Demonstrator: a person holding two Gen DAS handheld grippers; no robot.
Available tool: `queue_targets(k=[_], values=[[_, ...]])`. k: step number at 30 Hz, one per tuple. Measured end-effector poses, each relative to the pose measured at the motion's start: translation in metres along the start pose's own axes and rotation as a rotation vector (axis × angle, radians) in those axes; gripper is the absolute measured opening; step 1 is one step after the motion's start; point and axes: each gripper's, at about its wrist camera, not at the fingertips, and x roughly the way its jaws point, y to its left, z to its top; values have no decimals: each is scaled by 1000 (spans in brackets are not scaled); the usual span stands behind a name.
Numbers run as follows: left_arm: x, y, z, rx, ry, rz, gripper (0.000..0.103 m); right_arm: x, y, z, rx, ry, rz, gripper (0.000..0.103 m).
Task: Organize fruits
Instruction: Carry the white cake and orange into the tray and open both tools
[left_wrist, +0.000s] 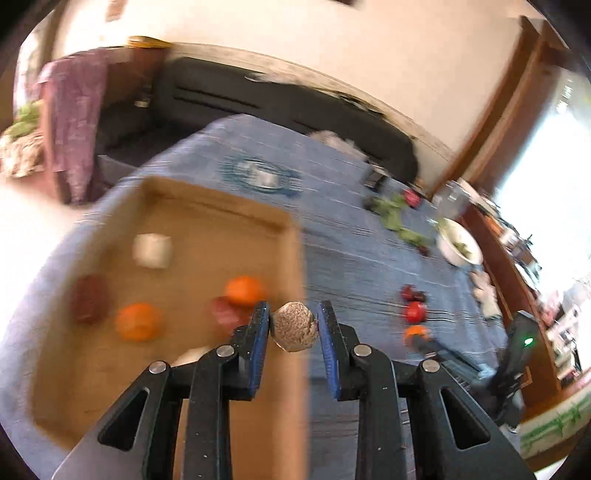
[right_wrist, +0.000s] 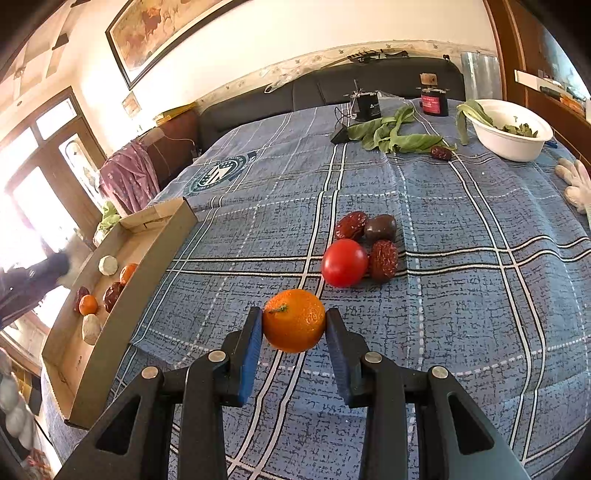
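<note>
My left gripper (left_wrist: 294, 314) is shut on a rough grey-brown round fruit (left_wrist: 295, 326) and holds it above the right wall of the cardboard tray (left_wrist: 295, 266). The tray holds two oranges (left_wrist: 138, 321), dark red fruits (left_wrist: 88, 299) and a pale lump (left_wrist: 152, 250). My right gripper (right_wrist: 294, 314) is shut on an orange (right_wrist: 294, 320) low over the blue checked tablecloth (right_wrist: 461, 258). Just beyond it lie a red tomato (right_wrist: 344, 263) and three dark red dates (right_wrist: 383, 259). The tray also shows at the left of the right wrist view (right_wrist: 147, 258).
A white bowl (right_wrist: 517, 142) with greens stands at the far right, with loose green leaves (right_wrist: 391, 134) and a date beside it. Two small dark jars (right_wrist: 434, 99) stand at the far edge. A white glove (right_wrist: 576, 181) lies at the right edge. A dark sofa is behind the table.
</note>
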Motion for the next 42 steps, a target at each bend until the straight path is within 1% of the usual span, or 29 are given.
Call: queue_targets(k=[1, 3, 7, 9, 11, 13, 17, 18, 23, 29, 30, 33, 38, 40, 42], values=[[-5, 9, -2, -9, -4, 19, 26, -1, 2, 0, -5, 1, -7, 37], [-15, 34, -9, -25, -10, 83, 26, -6, 7, 0, -13, 2, -3, 37], [-20, 72, -19, -63, -1, 153, 26, -24, 29, 3, 8, 0, 90, 37], [-18, 84, -24, -82, 6, 173, 26, -29, 45, 4, -1, 10, 133, 37], [-17, 95, -28, -92, 8, 199, 26, -32, 70, 3, -34, 25, 185, 37], [-16, 101, -30, -91, 10, 207, 26, -31, 100, -1, -86, 47, 229, 38], [-13, 106, -33, -91, 17, 205, 26, -23, 152, -12, -197, 87, 280, 38], [-13, 107, -34, -91, 19, 204, 26, -19, 167, -16, -237, 97, 283, 38], [-12, 108, -35, -92, 18, 206, 26, 1, 207, -33, -352, 136, 267, 38], [-28, 106, -32, -99, -29, 191, 27, 21, 227, -51, -424, 173, 229, 38], [-31, 105, -31, -99, -39, 192, 30, 25, 228, -54, -430, 178, 226, 38], [-42, 105, -28, -106, -68, 200, 46, 32, 233, -57, -442, 181, 213, 38], [-61, 103, -24, -114, -111, 200, 50, 30, 235, -59, -427, 172, 210, 41], [-67, 102, -23, -118, -125, 200, 54, 25, 235, -58, -419, 158, 216, 44], [-72, 100, -23, -116, -138, 205, 57, 17, 233, -56, -413, 135, 218, 49]])
